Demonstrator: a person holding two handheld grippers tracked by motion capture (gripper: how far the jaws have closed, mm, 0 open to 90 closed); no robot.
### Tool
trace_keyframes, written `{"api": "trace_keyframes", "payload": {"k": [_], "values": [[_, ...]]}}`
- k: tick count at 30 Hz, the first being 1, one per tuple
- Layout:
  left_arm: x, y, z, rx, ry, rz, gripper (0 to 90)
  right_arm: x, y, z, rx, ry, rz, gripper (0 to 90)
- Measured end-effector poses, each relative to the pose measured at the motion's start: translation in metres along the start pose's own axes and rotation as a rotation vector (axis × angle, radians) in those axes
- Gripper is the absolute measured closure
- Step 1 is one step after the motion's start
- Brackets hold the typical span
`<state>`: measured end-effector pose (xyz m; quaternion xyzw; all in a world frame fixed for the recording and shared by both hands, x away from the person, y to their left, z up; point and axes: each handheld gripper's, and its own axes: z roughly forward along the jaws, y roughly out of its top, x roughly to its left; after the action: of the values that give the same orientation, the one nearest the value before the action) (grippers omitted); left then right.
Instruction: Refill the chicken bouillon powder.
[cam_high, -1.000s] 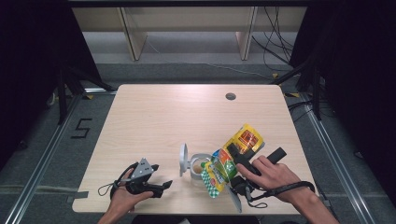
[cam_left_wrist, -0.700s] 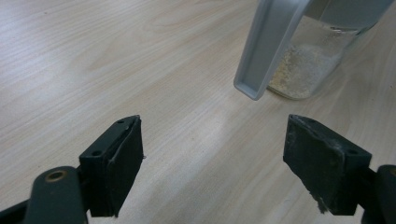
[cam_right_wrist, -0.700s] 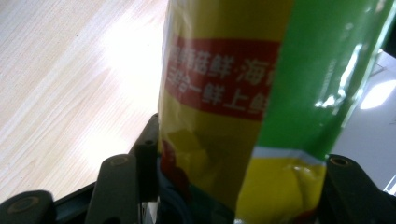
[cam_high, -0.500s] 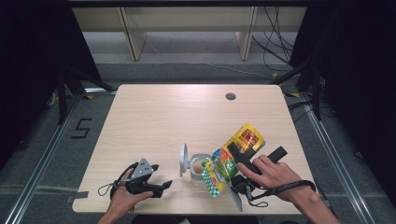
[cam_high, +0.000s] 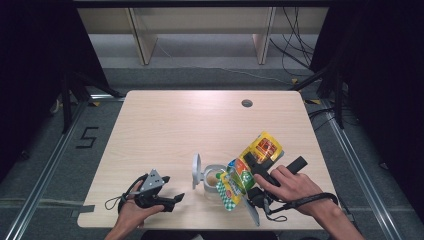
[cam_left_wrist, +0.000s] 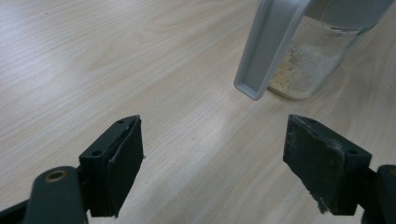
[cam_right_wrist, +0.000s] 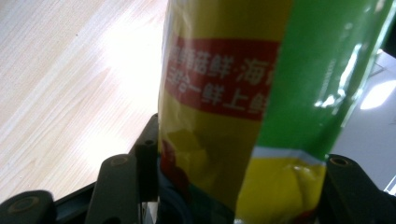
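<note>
My right gripper (cam_high: 256, 169) is shut on a yellow and green snack bag (cam_high: 239, 176), which lies tilted with its lower end over a clear container (cam_high: 212, 178). In the right gripper view the bag (cam_right_wrist: 219, 93) stands between the two black jaws of my right gripper (cam_right_wrist: 243, 179). The container holds pale powder, and its grey lid (cam_high: 196, 170) is flipped up on the left. My left gripper (cam_high: 176, 200) rests near the table's front edge, left of the container, open with nothing in it. In the left gripper view its jaws stand wide apart, my left gripper (cam_left_wrist: 212, 140) facing the container (cam_left_wrist: 308, 65) and lid (cam_left_wrist: 268, 46).
The wooden table (cam_high: 200, 125) has a small round cable hole (cam_high: 247, 103) at the back right. A black handle (cam_high: 295, 163) sticks out beside the right hand. Shelving and cables stand beyond the far edge.
</note>
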<state>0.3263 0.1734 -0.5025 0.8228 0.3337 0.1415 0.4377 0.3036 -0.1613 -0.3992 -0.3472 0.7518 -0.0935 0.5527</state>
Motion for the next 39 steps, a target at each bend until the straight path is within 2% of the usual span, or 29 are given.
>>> {"api": "trace_keyframes", "payload": {"k": [5,7,8,9,12,16,17,18,19,20,24,25,27,29,30,31,32,35,36,39], "values": [[0.000,0.000,0.000,-0.004,-0.001,0.005,19.8,0.000,0.000,0.000,0.000,0.001,0.002,47.3],[-0.001,0.000,0.000,-0.008,-0.007,-0.027,19.8,0.002,0.000,-0.001,0.008,-0.006,0.021,47.3],[-0.001,0.000,0.000,-0.008,-0.007,-0.027,19.8,0.002,0.000,-0.001,0.008,-0.006,0.021,47.3],[-0.001,0.000,0.000,-0.002,-0.002,-0.017,19.8,0.001,-0.001,0.000,0.001,-0.008,0.000,47.3],[0.000,0.000,0.000,-0.004,-0.001,0.006,19.7,0.001,-0.001,-0.001,0.000,-0.014,-0.003,47.3],[0.000,0.000,0.000,-0.004,-0.001,0.006,19.8,0.001,-0.001,0.000,0.000,-0.015,-0.003,47.3],[0.000,0.000,0.000,-0.004,0.000,0.006,19.8,0.002,-0.001,0.000,0.000,-0.037,-0.002,47.3],[0.000,0.000,0.000,-0.004,0.000,0.005,19.8,0.001,-0.001,0.000,-0.002,-0.033,-0.002,47.3],[-0.001,0.000,0.000,-0.004,-0.005,-0.016,19.7,0.001,-0.002,-0.001,0.000,-0.013,0.002,47.3],[0.000,0.000,0.000,-0.007,-0.004,0.003,19.8,0.001,-0.002,-0.001,0.001,-0.013,-0.001,47.3],[0.000,0.000,0.000,-0.003,-0.002,0.007,19.8,0.001,-0.002,-0.001,0.005,-0.012,0.000,47.3],[0.000,0.000,0.000,-0.001,-0.002,0.007,19.8,0.003,-0.002,-0.002,0.015,-0.009,0.023,47.3],[0.000,0.000,0.000,-0.004,0.000,0.003,19.8,0.002,-0.004,-0.002,0.004,-0.018,0.003,47.3],[0.000,0.000,0.000,-0.003,-0.001,0.006,19.8,0.003,-0.004,-0.003,0.020,-0.012,0.020,47.3],[0.000,0.000,0.000,0.001,-0.001,0.006,19.8,0.002,-0.006,-0.003,0.009,-0.021,0.003,47.3],[0.000,0.000,0.000,0.000,-0.001,0.006,19.8,0.004,-0.006,-0.005,0.017,-0.017,0.026,47.4],[0.000,0.000,0.000,0.001,-0.001,0.007,19.8,0.002,-0.006,-0.005,0.019,-0.015,0.002,47.3],[0.000,0.000,0.000,-0.002,-0.002,0.006,19.7,0.002,-0.008,-0.009,0.022,-0.011,-0.001,47.4],[0.001,0.000,0.000,0.014,0.001,0.019,19.7,0.002,-0.008,-0.009,0.022,-0.011,-0.001,47.4],[0.000,0.000,0.001,-0.006,-0.001,0.006,19.8,0.003,-0.008,-0.011,0.016,-0.021,0.002,47.4]]}}
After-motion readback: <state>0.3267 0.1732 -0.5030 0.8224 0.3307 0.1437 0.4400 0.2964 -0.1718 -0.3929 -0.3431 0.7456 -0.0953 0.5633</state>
